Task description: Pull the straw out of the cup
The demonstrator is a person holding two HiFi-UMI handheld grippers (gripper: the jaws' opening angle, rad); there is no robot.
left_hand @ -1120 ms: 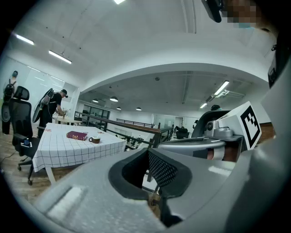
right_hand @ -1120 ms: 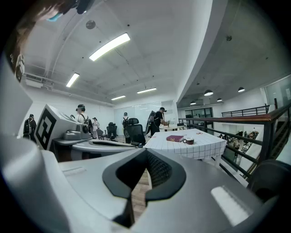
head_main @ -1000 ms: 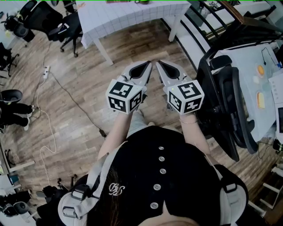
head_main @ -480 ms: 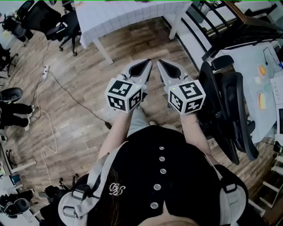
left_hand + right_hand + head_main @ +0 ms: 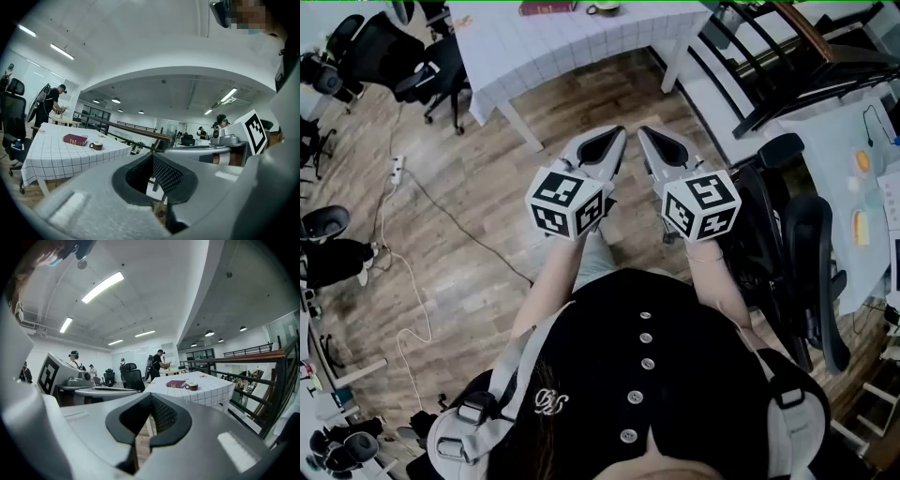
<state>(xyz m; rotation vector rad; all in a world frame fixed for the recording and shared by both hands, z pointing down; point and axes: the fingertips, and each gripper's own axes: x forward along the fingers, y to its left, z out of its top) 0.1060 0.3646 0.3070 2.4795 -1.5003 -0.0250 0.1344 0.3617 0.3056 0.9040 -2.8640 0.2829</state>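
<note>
The left arm (image 5: 546,292) and right arm (image 5: 719,286) reach out in front of the body. The left gripper (image 5: 615,139) and right gripper (image 5: 648,138) sit side by side, close but apart, pointing ahead. Both have their jaws closed, and they seem to hold nothing.

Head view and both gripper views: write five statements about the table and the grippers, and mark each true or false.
1. A dark red book lies on the table with the checked cloth. True.
2. A cup stands right beside the book. True.
3. The left gripper holds the cup. False: its jaws are together on nothing, and the cup stands far off on the table.
4. The right gripper has its jaws wide apart. False: they are shut, with nothing between them.
5. The person stands on a wooden floor. True.
</note>
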